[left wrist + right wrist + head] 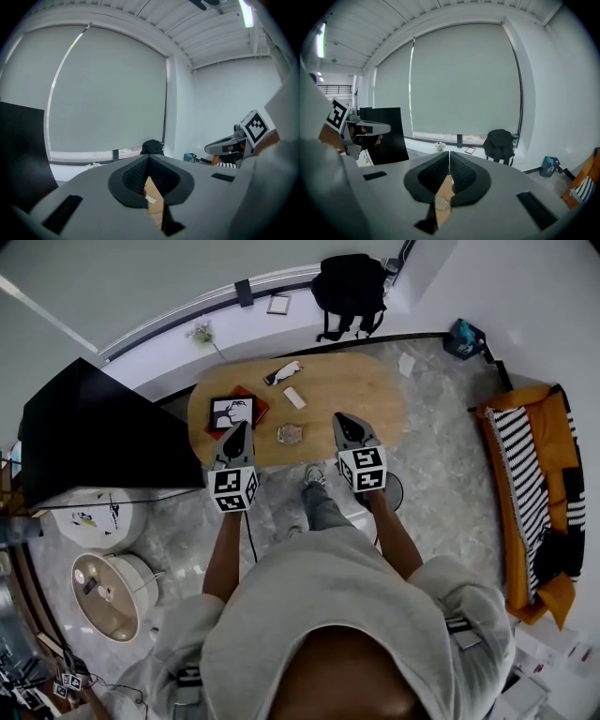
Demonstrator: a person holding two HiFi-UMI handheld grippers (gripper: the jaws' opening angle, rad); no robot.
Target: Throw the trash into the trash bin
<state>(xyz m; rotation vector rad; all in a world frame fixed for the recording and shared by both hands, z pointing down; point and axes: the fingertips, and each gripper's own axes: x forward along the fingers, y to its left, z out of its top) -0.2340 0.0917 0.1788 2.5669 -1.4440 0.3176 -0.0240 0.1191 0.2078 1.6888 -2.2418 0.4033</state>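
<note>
**A:** How do the two stand?

**B:** The left hand-held gripper point(238, 427) has its jaws pressed together at the tips, with nothing between them. The right hand-held gripper point(339, 418) is the same, closed and empty. Both are held over the near part of the oval wooden tabletop point(375, 395) and point across it.

**A:** And the trash?

**B:** It is on the tabletop. A crumpled clear piece point(290, 434) lies between the two hand-held grippers, about level with their tips and touching neither. In the right gripper view it shows through the slit under the closed jaws. A small white strip point(294, 397) lies ahead of it, farther from both tips. In the left gripper view that strip shows through the slit. A black-and-white wrapper point(282, 372) lies beyond the strip, near the far edge.

**A:** Anything else close by?

**B:** A black-and-white picture point(232, 412) rests on something red, just ahead of the left tip. A black backpack point(350, 282) stands past the tabletop, by the window wall and well away from both hand-held grippers.
</note>
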